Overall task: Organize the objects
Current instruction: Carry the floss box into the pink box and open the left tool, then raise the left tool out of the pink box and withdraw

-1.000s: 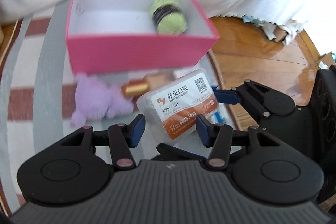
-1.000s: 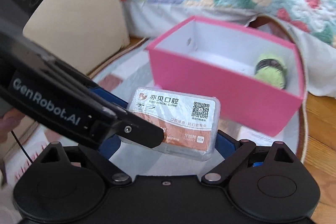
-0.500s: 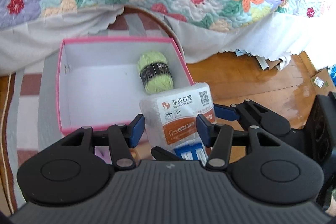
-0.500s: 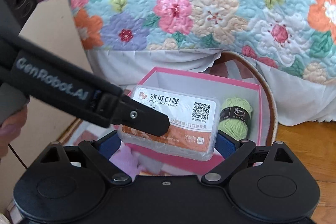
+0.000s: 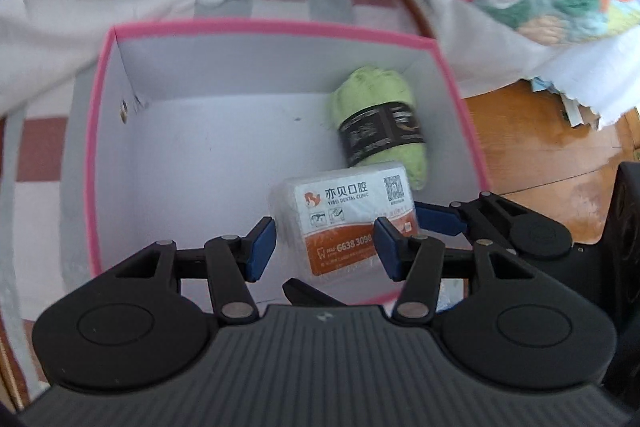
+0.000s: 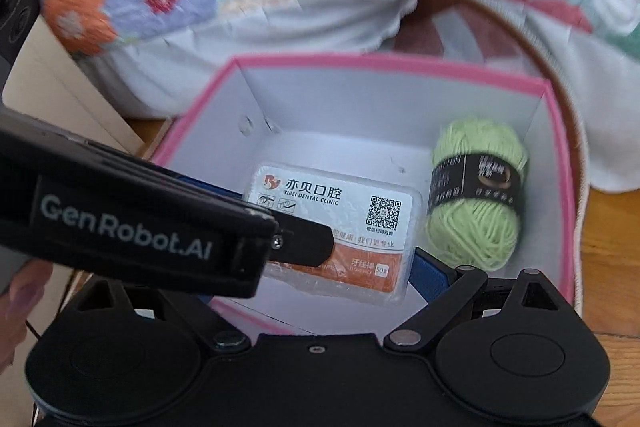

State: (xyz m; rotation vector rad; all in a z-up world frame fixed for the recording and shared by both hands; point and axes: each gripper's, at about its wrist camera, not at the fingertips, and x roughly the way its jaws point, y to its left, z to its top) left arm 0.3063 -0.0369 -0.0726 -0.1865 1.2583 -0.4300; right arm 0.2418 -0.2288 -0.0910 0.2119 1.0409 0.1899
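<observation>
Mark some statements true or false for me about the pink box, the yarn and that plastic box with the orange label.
1. A ball of green yarn lies inside the pink box. True.
2. The plastic box with the orange label rests on the rug outside the pink box. False: it is held above the pink box's open inside, between the left tool and the right tool.
3. The yarn has a black band around its middle. True.
4. The inside of the pink box is black. False: it is white.
5. A lid covers the pink box. False: it is open at the top.
</observation>
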